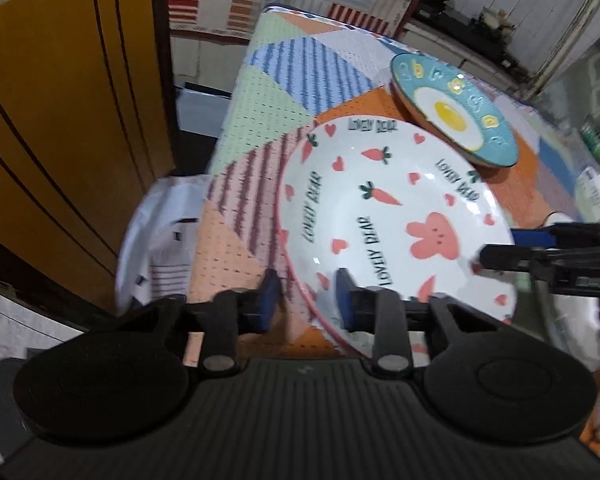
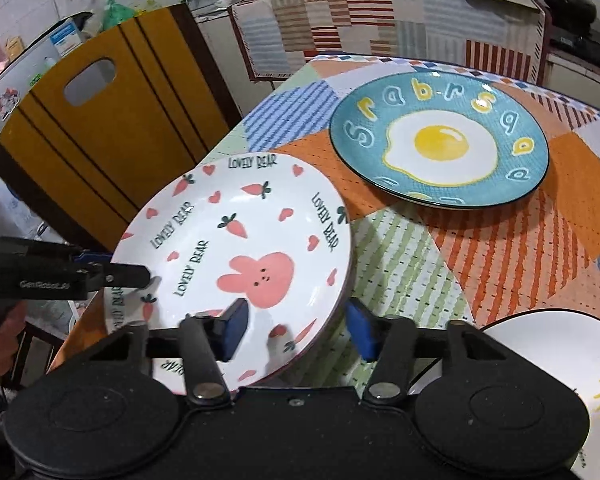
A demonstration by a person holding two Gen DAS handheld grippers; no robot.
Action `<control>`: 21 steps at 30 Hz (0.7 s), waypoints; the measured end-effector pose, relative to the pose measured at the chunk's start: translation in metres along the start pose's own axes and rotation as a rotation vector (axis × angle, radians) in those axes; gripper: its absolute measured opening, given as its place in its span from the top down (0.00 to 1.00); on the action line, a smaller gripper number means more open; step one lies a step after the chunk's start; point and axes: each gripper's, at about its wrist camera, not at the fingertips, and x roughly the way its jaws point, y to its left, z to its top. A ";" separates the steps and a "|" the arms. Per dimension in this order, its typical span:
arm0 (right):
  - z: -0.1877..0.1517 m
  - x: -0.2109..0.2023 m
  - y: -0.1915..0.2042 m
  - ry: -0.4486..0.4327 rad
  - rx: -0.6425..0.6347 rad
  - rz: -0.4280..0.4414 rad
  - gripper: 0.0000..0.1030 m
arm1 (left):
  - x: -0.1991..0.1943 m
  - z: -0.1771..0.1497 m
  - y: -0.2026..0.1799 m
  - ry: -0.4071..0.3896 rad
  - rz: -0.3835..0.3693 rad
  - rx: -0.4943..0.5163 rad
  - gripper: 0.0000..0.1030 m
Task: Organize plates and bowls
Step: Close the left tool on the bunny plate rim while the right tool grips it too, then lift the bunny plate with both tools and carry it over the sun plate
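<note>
Plates are the business here, chiefly the white rabbit plate (image 2: 236, 264), which sits on the patchwork tablecloth (image 2: 520, 248) with its near edge jutting past the table's corner. Beyond the rabbit plate, well apart, lies the blue egg plate (image 2: 440, 140); a third, the sun plate (image 2: 572, 360), shows to the right of the rabbit plate. The left gripper (image 1: 306, 294) straddles the rabbit plate's rim, one pad (image 1: 346, 300) inside, one outside, jaws narrowed, though I cannot tell whether they pinch. The right gripper (image 2: 296, 330) straddles the opposite rim, with a visible gap at the outer pad. Glazed ceramic looks stiff, slick, breakable and fairly heavy; two opposite rim grips, kept level, seem the safest hold.
</note>
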 end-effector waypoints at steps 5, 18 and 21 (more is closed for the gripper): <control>-0.002 0.009 -0.007 -0.006 0.028 0.012 0.74 | 0.003 -0.001 -0.004 -0.003 -0.003 0.000 0.82; -0.001 -0.011 -0.003 0.008 -0.031 0.106 0.79 | -0.007 0.001 -0.008 0.024 0.033 -0.051 0.79; -0.004 -0.027 -0.001 -0.006 -0.049 0.105 0.79 | -0.019 0.001 -0.016 0.009 0.020 -0.040 0.79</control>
